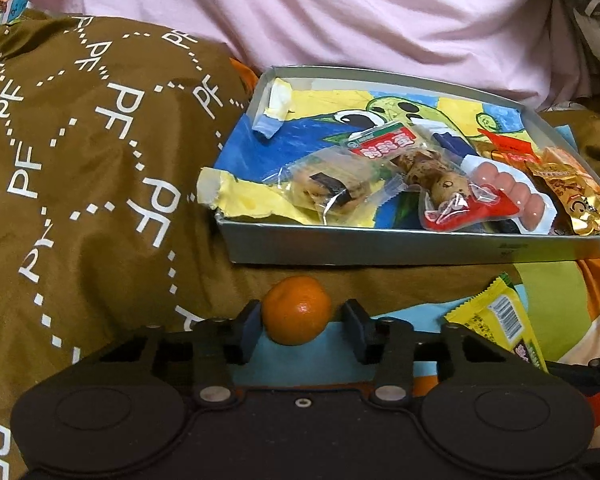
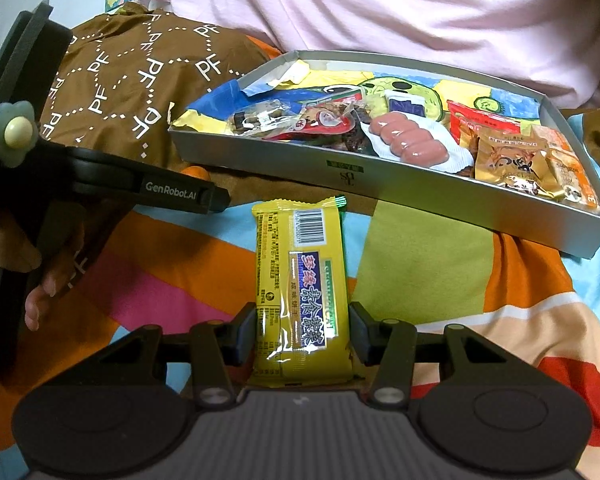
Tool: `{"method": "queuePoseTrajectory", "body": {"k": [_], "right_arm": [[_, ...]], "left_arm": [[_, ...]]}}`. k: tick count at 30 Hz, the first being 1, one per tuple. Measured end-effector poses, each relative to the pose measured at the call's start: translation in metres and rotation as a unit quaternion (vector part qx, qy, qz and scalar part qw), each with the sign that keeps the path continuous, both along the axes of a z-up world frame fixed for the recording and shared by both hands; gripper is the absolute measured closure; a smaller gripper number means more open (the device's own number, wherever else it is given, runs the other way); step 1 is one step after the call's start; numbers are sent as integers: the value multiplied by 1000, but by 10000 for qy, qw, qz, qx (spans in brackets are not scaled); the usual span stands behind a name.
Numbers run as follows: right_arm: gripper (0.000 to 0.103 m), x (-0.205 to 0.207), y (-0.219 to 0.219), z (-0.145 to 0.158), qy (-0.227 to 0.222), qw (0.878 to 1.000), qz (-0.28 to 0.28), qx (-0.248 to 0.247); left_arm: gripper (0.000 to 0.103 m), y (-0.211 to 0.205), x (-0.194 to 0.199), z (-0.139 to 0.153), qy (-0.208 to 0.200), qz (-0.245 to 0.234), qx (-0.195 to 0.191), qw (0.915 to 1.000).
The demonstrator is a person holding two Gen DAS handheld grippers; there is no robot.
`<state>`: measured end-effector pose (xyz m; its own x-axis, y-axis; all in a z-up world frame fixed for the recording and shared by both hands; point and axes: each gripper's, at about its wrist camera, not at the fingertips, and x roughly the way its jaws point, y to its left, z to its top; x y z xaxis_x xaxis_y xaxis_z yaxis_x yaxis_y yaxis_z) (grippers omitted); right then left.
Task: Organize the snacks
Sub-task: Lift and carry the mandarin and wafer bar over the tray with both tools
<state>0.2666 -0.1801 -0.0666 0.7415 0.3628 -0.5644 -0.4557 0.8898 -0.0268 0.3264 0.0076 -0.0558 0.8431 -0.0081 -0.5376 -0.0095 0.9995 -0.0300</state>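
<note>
Two snacks remain outside the grey box [image 1: 420, 246]: a mandarin [image 1: 297, 310] between the left gripper's [image 1: 300, 326] parted fingers, unclamped, and a yellow packet [image 2: 300, 300] between the right gripper's [image 2: 302, 334] open fingers. Several packets already lie along the box's right side.

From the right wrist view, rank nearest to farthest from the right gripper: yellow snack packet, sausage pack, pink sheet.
1. Yellow snack packet: between the right gripper fingers, on the bedcover.
2. Sausage pack: ahead, inside the grey box.
3. Pink sheet: behind the box.
</note>
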Motion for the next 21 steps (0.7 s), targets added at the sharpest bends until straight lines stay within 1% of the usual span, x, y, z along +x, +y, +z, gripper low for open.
{"method": "queuePoseTrajectory", "body": {"k": [2, 11, 16, 21], "right_arm": [[50, 0, 0, 0, -7, 10000, -3, 5], [50, -2, 4, -3, -161, 9998, 6, -122], [50, -10, 14, -4, -476, 9972, 109, -557], [51, -19, 20, -4, -834, 9914, 138, -994]], "left_arm": [[64, -2, 0, 0, -9, -24, 13, 10000], [65, -6, -13, 2, -2, -74, -88, 9999], [65, -12, -25, 6, 19, -104, -126, 9999], [66, -18, -34, 10, 93, -125, -167, 9997]]}}
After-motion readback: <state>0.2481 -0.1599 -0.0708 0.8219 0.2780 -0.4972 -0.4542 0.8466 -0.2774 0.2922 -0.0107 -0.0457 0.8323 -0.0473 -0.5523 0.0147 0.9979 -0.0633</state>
